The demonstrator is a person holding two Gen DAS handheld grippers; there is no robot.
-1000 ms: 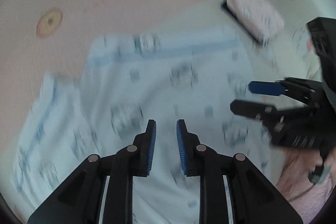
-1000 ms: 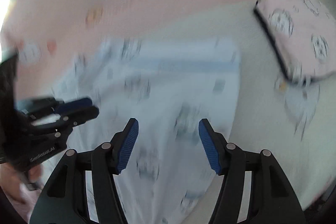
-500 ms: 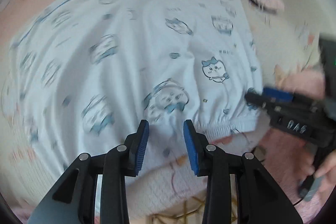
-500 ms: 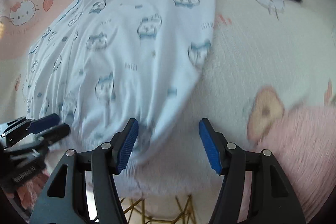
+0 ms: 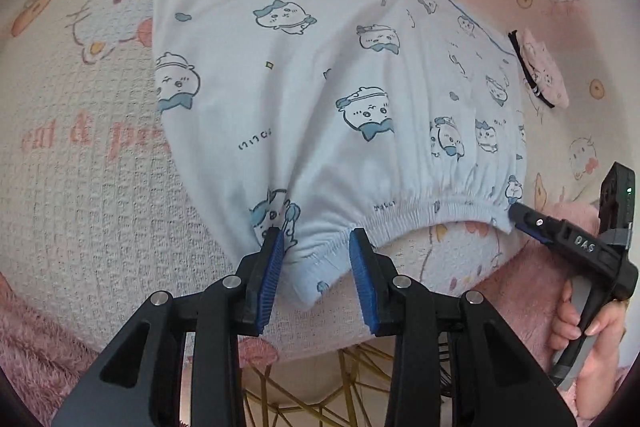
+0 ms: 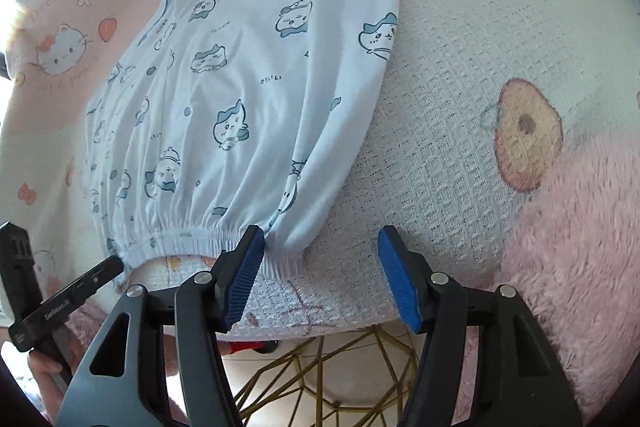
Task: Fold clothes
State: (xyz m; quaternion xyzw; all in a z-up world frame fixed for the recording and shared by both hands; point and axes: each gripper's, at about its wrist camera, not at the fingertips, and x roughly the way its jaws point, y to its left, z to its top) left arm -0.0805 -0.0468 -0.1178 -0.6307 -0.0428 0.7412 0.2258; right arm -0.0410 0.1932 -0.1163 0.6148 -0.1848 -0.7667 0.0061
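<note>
Blue printed shorts (image 5: pixel 320 99) spread flat on blanket-covered surface (image 6: pixel 460 155), waistband at near edge. Left tool (image 5: pixel 316 267) open astride waistband; right tool (image 6: pixel 320 271) open at corner. Bare blanket rightward.

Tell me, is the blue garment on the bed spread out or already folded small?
Spread out. The blue garment lies flat across the bed cover, its elastic waistband stretched near the edge, not stacked in a compact bundle.

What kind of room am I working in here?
Probably a home, likely a bedroom: pale blue pyjama shorts lie on a cartoon-cat blanket, with a fluffy pink throw and a gold wire stand below.
</note>
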